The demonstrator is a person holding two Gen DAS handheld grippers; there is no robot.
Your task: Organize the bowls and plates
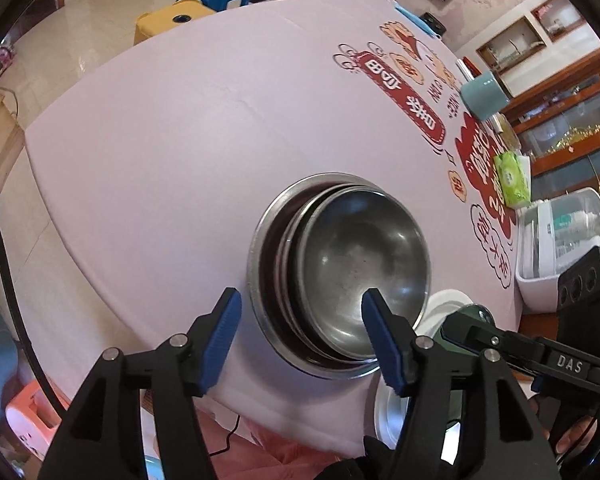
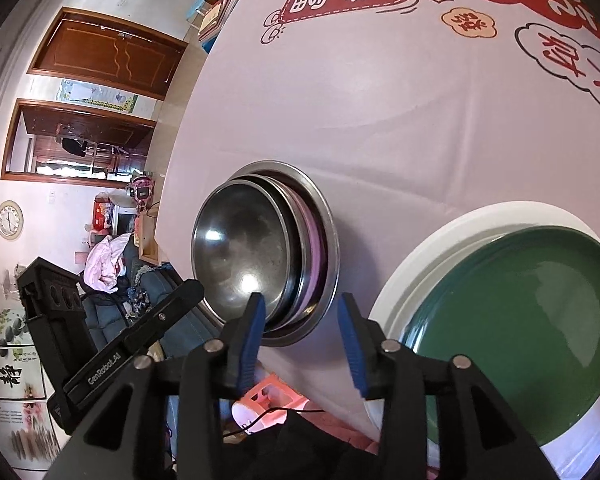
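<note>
A stack of steel bowls [image 1: 340, 272] sits on the pink tablecloth [image 1: 180, 152], with a pink bowl [image 2: 317, 248] nested between the steel ones. My left gripper [image 1: 302, 338] is open and straddles the stack's near rim: one blue pad is outside it and the other is over the top bowl's edge. To the right, a dark green plate [image 2: 512, 320] lies on a white plate [image 2: 440, 248]. My right gripper [image 2: 302, 340] stands open over the cloth between the bowl stack [image 2: 256, 256] and the plates. Its left pad is by the stack's rim and nothing is gripped.
A teal cup [image 1: 482, 96], a green tissue pack [image 1: 512, 180] and a white lidded box [image 1: 560, 248] stand along the table's right side. The near table edge runs just under both grippers, with a pink stool [image 2: 268, 396] below it. Yellow and blue stools [image 1: 172, 20] stand beyond the far edge.
</note>
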